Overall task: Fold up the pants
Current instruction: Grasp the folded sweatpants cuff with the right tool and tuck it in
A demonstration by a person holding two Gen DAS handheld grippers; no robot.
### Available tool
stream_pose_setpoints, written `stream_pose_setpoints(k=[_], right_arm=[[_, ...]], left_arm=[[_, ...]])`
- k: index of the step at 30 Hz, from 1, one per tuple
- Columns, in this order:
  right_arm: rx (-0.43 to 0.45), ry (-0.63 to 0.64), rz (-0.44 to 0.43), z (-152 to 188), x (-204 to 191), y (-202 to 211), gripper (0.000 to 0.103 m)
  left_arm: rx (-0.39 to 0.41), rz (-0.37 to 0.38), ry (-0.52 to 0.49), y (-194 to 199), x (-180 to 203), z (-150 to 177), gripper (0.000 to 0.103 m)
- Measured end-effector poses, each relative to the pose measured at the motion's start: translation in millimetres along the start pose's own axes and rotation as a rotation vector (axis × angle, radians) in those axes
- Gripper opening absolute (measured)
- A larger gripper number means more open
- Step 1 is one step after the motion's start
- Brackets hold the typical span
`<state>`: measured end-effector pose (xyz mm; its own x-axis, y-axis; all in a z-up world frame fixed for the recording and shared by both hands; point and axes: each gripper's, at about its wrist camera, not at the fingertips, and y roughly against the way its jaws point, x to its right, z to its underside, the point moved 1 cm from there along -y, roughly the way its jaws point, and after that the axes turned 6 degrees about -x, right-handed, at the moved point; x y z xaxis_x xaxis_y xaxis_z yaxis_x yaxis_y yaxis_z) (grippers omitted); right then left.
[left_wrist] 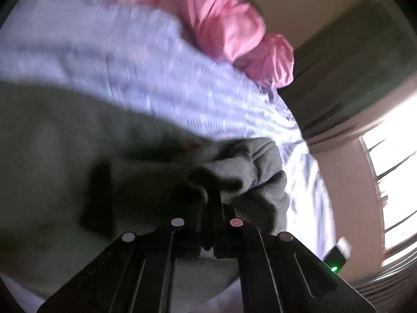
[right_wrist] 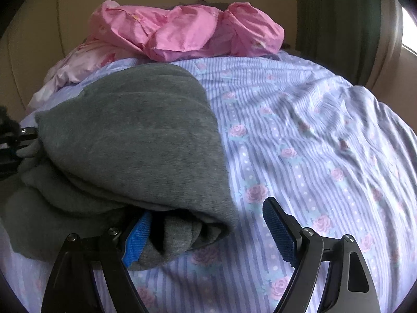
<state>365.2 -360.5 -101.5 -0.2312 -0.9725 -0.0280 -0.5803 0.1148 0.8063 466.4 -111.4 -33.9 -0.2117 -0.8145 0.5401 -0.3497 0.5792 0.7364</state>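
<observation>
Grey pants (right_wrist: pixel 130 135) lie bunched in thick folds on the left half of the bed. In the left wrist view my left gripper (left_wrist: pixel 211 203) is shut on a gathered edge of the grey pants (left_wrist: pixel 247 167), and the cloth puckers around its tips. The same gripper shows as a dark shape (right_wrist: pixel 15 140) at the far left edge of the right wrist view, at the pants' corner. My right gripper (right_wrist: pixel 207 210) stands open at the near rolled edge of the pants. Its left blue pad (right_wrist: pixel 136 237) touches the cloth, and its right pad (right_wrist: pixel 280 232) hangs over bare sheet.
A lilac striped sheet with roses (right_wrist: pixel 312 130) covers the bed. Crumpled pink bedding (right_wrist: pixel 187 31) is piled at the far end. A green curtain (right_wrist: pixel 333 26) and a bright window (left_wrist: pixel 385 169) are at the right, beyond the bed's edge.
</observation>
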Motion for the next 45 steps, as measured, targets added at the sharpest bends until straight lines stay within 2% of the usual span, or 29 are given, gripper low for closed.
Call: stream_pose_setpoints(k=[2,4,8,13,15,18,20,23,26,27,28,30,31,32,34,36,40,42,44,45], right_arm=[[0.008,0.001,0.006,0,-1,3,0.083],[0.020,0.002,0.001,-2,-5,8,0.083],[0.060,0.020,0.023,-5,-14,19,0.083],[0.041,0.040,0.086,0,-12,10,0.083],[0.031,0.057,0.101,6,-9,4,0.083],[-0.032,0.011,0.042,10,6,-10,0.083],[-0.036,0.008,0.026,9,8,-9,0.084],[-0.052,0.069,0.038,10,-2,6,0.084],[-0.096,0.021,0.056,15,-7,38,0.084],[-0.068,0.015,0.047,16,-13,57,0.084],[0.002,0.050,0.046,13,-25,78,0.084],[0.139,0.171,0.042,5,-53,106,0.083],[0.178,0.232,0.028,-1,-68,112,0.077],[0.187,0.290,-0.005,-8,-86,111,0.051],[0.151,0.299,-0.093,-17,-102,100,0.016],[0.094,0.278,-0.201,-25,-116,80,0.014],[0.059,0.345,-0.330,-23,-154,53,0.012],[0.078,0.327,-0.357,-23,-166,42,0.012],[0.035,0.285,-0.379,-24,-169,27,0.010],[0.012,0.277,-0.372,-22,-169,21,0.010]], left_arm=[[0.129,-0.105,-0.107,30,11,2,0.007],[0.172,-0.177,-0.152,44,13,1,0.007],[0.048,-0.215,-0.048,19,-23,-1,0.007],[-0.061,-0.234,0.059,-27,-56,17,0.008],[-0.059,-0.254,0.035,-35,-56,24,0.008],[-0.043,-0.280,0.018,-36,-51,30,0.009],[-0.053,-0.289,0.032,-37,-52,29,0.009],[-0.057,-0.313,0.008,-35,-45,28,0.010],[-0.053,-0.354,-0.045,-37,-37,29,0.010],[-0.048,-0.367,-0.059,-38,-35,30,0.010],[-0.043,-0.363,-0.057,-37,-35,31,0.010],[-0.048,-0.322,-0.025,-35,-42,30,0.010],[-0.059,-0.277,0.003,-34,-49,27,0.010],[-0.071,-0.255,0.013,-33,-54,25,0.012],[-0.100,-0.194,0.031,-30,-62,21,0.012],[-0.123,-0.157,0.039,-30,-68,18,0.012],[-0.150,-0.094,0.058,-29,-74,13,0.013],[-0.165,-0.044,0.076,-20,-79,12,0.019],[-0.118,-0.072,0.084,10,-84,12,0.025],[-0.076,-0.080,0.061,28,-85,12,0.032]])
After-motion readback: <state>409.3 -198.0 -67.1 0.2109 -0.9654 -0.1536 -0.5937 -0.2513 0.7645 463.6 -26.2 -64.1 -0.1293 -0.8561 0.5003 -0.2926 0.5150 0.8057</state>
